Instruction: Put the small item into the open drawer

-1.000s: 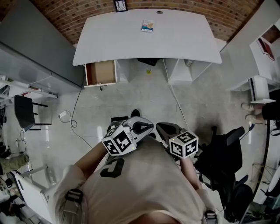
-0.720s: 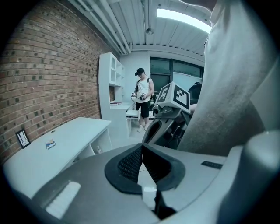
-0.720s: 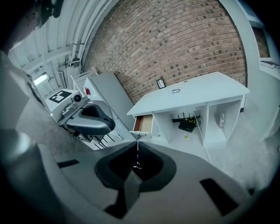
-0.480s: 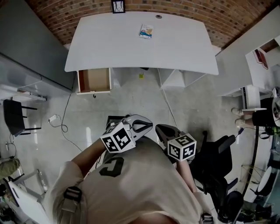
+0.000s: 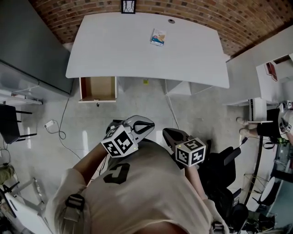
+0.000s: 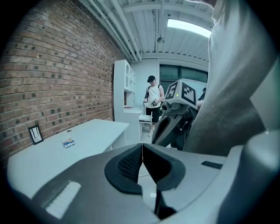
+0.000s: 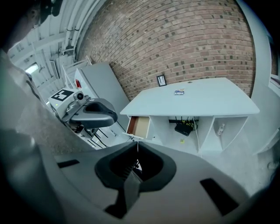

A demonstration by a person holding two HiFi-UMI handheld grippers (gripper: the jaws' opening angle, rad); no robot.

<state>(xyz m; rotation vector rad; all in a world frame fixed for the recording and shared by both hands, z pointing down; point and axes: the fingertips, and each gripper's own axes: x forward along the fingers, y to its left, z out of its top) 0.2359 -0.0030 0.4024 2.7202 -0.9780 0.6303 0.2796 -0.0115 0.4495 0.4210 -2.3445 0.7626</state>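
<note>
Cannot read the print on the small item [image 5: 157, 37]: too small in every view. Loses the back part of the open drawer [image 5: 97, 88] beneath the surface [image 5: 119, 55], and shows only a bare brown bottom in the part that sticks out. Hides most of both arms under the person's shirt in the head view.

Finds the small item lying flat on the surface, toward its back edge and a little right of its middle. Places it well apart from both pairs of fingers. Holds the left gripper [image 5: 150, 123] and the right gripper [image 5: 166, 133] side by side over the floor, well short of the surface's front edge. Presses the left fingers [image 6: 127, 165] together tip to tip, with nothing between them. Closes the right fingers [image 7: 127, 170] the same way, also on nothing.

Counts one small item and one open drawer, pulled out under the surface's left end. Counts two grippers, with one marker cube on each. Adds one small picture frame [image 5: 128, 6], upright at the surface's back edge.
</note>
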